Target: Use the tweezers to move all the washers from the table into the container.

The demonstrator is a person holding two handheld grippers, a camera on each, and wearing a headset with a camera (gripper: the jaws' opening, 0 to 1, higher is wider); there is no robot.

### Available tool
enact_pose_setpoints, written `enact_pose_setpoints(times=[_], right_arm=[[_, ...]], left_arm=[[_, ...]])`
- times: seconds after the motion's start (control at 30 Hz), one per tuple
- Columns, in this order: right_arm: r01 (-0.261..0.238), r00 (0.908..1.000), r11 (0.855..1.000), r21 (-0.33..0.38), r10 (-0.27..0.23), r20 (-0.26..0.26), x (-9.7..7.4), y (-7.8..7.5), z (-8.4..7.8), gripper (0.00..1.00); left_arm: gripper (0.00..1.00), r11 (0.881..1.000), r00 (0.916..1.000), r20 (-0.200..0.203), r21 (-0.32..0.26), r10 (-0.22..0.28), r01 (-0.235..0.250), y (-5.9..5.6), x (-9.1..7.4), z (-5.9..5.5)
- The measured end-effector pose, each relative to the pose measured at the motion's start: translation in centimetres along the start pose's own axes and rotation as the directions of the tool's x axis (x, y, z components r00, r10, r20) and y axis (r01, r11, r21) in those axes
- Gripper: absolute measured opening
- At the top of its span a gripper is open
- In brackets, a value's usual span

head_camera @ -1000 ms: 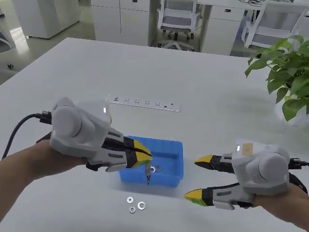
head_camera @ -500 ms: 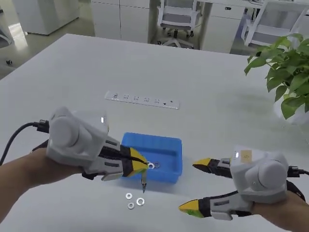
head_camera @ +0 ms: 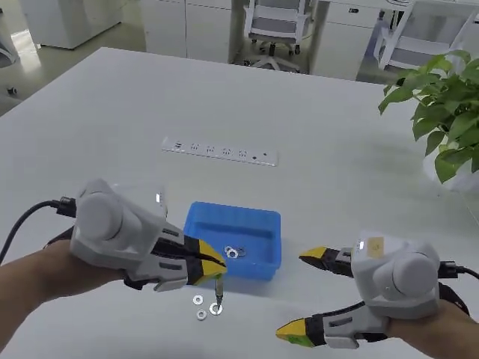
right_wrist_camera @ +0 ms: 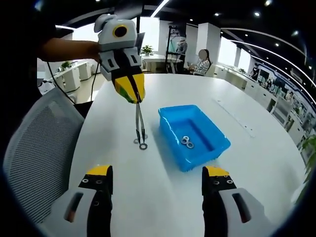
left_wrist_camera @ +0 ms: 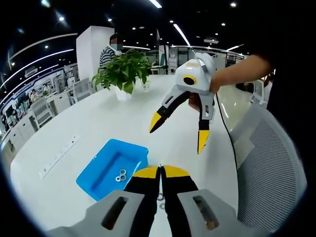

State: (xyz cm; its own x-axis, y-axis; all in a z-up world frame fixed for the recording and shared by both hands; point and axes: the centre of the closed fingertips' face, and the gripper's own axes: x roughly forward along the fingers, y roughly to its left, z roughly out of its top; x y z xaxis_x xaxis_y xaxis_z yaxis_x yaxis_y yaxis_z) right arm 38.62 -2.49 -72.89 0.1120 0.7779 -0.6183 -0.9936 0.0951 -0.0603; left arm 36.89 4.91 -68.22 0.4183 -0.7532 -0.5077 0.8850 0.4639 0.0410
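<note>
Right gripper view: tweezers [right_wrist_camera: 139, 121] clamped in left gripper [right_wrist_camera: 129, 96], tips at loose washers [right_wrist_camera: 142, 146] on table [right_wrist_camera: 148, 197].
Head view: right gripper [head_camera: 292, 293] jaws spread, nothing gripped.
Container [head_camera: 254, 268]: further washers [head_camera: 232, 253] inside.

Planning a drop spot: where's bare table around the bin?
Bare: the table between power strip and bin, and the wide stretch from bin to plant. Crowded: bin's near edge, with washers, tweezers and left gripper.
</note>
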Motion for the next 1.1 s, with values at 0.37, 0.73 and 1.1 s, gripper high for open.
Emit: enact_pose_setpoints(times=[0.37, 0.73, 1.1], right_arm=[[-0.014, 0.9998, 1.000, -0.005, 0.014, -0.014, 0.4, 0.5, -0.2, 0.75], [-0.024, 0.9996, 1.000, -0.007, 0.024, -0.015, 0.7, 0.6, -0.2, 0.75], [-0.085, 0.9963, 0.995, -0.050, 0.086, 0.004, 2.2, 1.4, 0.9, 0.68]], left_arm=[[0.05, 1.000, 1.0000, -0.004, -0.014, -0.001, 0.001, -0.6, 0.3, -0.5], [0.05, 1.000, 0.9999, -0.015, -0.013, -0.002, 0.002, -0.7, 0.4, -1.3], [0.05, 1.000, 1.0000, -0.003, -0.030, -0.008, 0.008, -0.7, 0.2, -1.2]])
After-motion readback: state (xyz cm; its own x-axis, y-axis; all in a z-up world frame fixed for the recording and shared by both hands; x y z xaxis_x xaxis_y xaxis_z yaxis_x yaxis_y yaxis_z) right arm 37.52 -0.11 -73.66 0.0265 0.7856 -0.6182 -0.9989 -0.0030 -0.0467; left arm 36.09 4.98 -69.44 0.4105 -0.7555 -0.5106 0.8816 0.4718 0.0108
